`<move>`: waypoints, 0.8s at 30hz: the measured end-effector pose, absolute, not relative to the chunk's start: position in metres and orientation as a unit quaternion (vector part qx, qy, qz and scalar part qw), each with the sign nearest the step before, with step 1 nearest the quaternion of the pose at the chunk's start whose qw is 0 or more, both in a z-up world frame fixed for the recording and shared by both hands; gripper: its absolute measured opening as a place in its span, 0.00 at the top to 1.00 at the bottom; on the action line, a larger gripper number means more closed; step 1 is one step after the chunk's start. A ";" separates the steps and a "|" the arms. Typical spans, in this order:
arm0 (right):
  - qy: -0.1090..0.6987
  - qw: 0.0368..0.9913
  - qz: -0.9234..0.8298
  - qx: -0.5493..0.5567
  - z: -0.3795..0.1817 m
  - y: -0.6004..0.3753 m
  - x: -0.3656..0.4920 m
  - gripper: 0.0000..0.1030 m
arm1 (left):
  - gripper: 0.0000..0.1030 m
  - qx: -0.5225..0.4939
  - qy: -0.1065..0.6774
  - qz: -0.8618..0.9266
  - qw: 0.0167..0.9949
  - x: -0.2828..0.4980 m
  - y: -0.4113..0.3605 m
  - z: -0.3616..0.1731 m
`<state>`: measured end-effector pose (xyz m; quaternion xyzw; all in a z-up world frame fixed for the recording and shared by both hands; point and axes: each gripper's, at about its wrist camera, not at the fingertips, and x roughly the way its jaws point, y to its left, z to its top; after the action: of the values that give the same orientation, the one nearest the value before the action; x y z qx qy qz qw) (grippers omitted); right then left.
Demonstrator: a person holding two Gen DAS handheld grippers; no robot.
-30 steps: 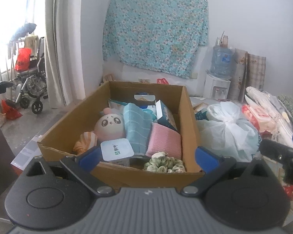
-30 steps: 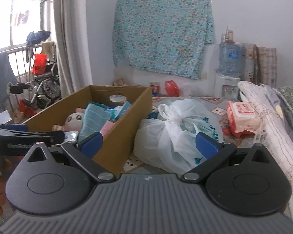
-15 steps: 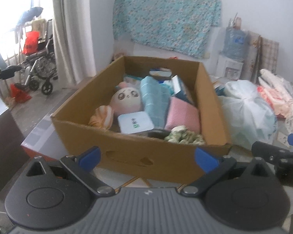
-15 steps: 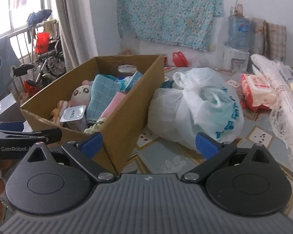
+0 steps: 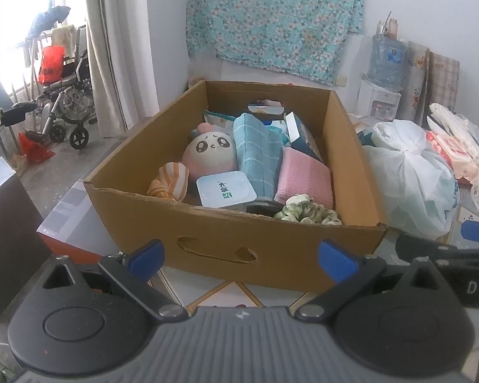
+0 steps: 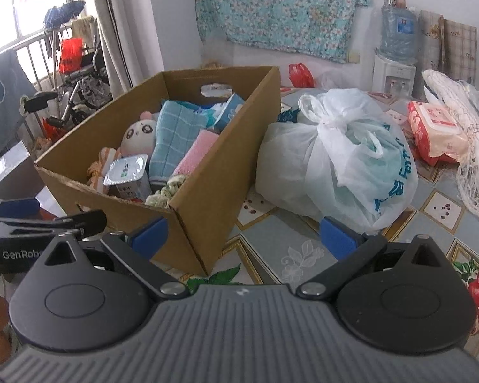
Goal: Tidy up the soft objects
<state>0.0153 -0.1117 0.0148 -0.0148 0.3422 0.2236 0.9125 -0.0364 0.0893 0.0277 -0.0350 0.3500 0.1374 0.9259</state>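
Both the left gripper (image 5: 241, 257) and right gripper (image 6: 244, 234) are hovering before the cardboard box (image 5: 239, 242), fingers spread wide, gripping nothing.

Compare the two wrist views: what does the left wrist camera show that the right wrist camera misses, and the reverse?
Only the left wrist view shows the handle cutout in the box's near wall.

Only the right wrist view shows the red plastic bag by the far wall and the whole pink wipes pack.

Both show the cardboard box, plush toy, blue towel, pink cloth, white tied bag, and both grippers open and empty.
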 end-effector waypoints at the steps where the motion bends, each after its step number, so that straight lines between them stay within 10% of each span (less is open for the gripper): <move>1: 0.342 0.913 0.223 -0.016 0.014 -0.111 0.015 0.01 | 0.00 -0.034 0.351 0.138 0.926 -0.036 0.089 0.027; 24: 0.341 0.915 0.214 -0.018 0.013 -0.111 0.020 0.01 | 0.00 -0.030 0.357 0.143 0.923 -0.034 0.090 0.030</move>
<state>0.0197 -0.1114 0.0132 -0.0177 0.3408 0.2142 0.9152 -0.0339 0.0902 0.0301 -0.0296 0.3571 0.1428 0.9226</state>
